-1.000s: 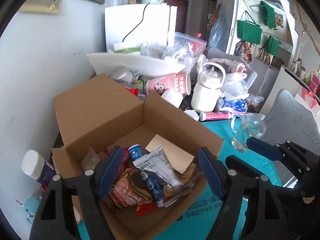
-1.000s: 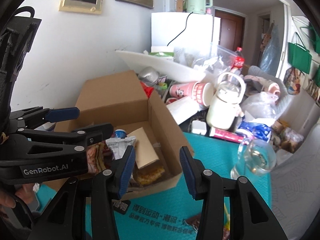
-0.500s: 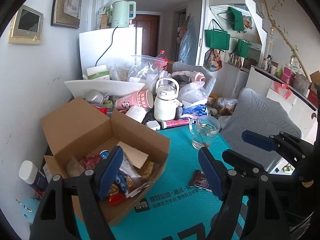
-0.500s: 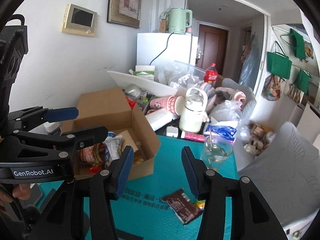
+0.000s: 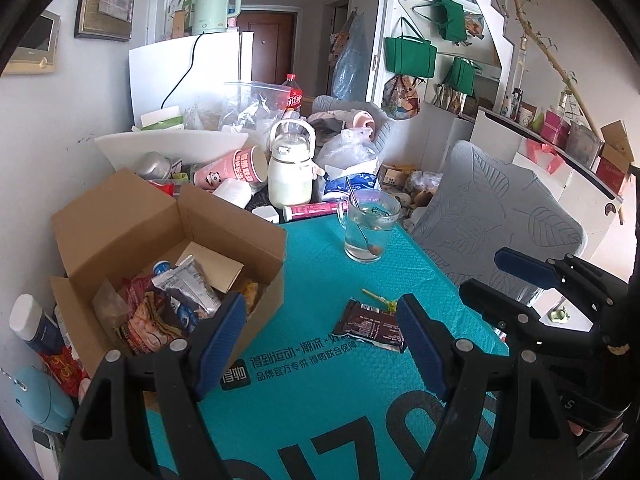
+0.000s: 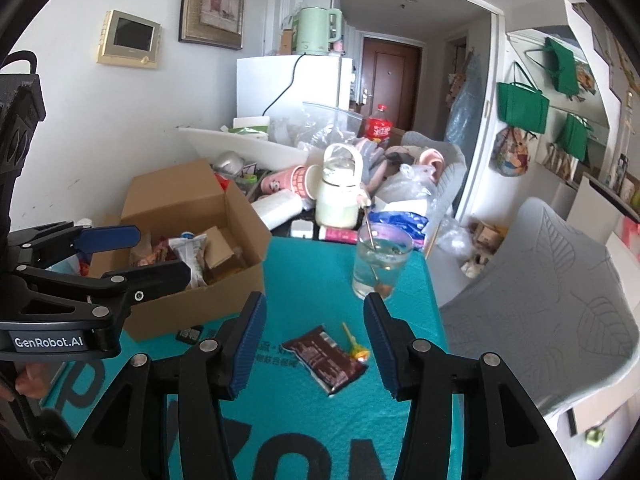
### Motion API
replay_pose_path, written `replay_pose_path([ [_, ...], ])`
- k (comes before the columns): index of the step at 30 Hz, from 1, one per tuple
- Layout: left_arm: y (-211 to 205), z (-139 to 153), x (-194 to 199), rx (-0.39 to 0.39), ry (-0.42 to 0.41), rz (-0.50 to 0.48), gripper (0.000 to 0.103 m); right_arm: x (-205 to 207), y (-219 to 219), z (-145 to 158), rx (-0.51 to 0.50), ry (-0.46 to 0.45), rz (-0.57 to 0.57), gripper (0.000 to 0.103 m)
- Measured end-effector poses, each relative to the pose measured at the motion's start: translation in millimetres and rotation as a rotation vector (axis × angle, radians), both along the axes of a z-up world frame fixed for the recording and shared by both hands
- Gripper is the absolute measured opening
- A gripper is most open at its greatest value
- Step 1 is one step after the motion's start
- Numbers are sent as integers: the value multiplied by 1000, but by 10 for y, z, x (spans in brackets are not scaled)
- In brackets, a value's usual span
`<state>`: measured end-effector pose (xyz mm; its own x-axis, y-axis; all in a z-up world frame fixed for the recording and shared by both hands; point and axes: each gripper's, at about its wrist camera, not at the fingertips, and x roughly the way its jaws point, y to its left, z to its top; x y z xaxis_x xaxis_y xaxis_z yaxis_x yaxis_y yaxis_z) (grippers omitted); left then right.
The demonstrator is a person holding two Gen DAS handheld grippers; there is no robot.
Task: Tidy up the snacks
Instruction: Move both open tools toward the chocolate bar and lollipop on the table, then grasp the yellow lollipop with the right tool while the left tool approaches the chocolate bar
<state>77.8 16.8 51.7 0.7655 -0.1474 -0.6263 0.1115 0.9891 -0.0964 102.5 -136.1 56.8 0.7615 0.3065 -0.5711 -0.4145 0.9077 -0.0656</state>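
Here, the brown snack packet (image 6: 326, 359) lies flat on the teal mat (image 6: 320, 280) — just right of the cardboard box (image 6: 192, 216) full of snacks, a lollipop (image 6: 354, 344) touching it. Right gripper (image 6: 316, 340) hovers above the packet, spread and empty; left gripper (image 5: 320, 336) likewise spread — nothing held.
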Motion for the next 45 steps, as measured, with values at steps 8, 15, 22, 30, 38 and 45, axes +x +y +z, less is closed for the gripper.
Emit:
replay_pose_path([
  [8, -207, -298, 79, -23, 72, 4, 77, 49, -242, -301, 12, 65, -42, 50],
  [15, -388, -591, 233, -36, 147, 6, 77, 208, -463, -553, 23, 124, -63, 50],
  [22, -504, -830, 475, -15, 210, 44, 77, 499, -626, -851, 18, 201, -66, 50],
  [30, -529, -1064, 724, -27, 263, 89, 77, 855, -662, -1107, 8, 271, -26, 50],
  [38, -473, -1291, 904, -68, 317, 141, 77, 1202, -569, -1362, -12, 334, 25, 50],
  [45, -448, -1405, 1014, -80, 349, 142, 77, 1439, -508, -1571, -5, 400, 58, 47],
])
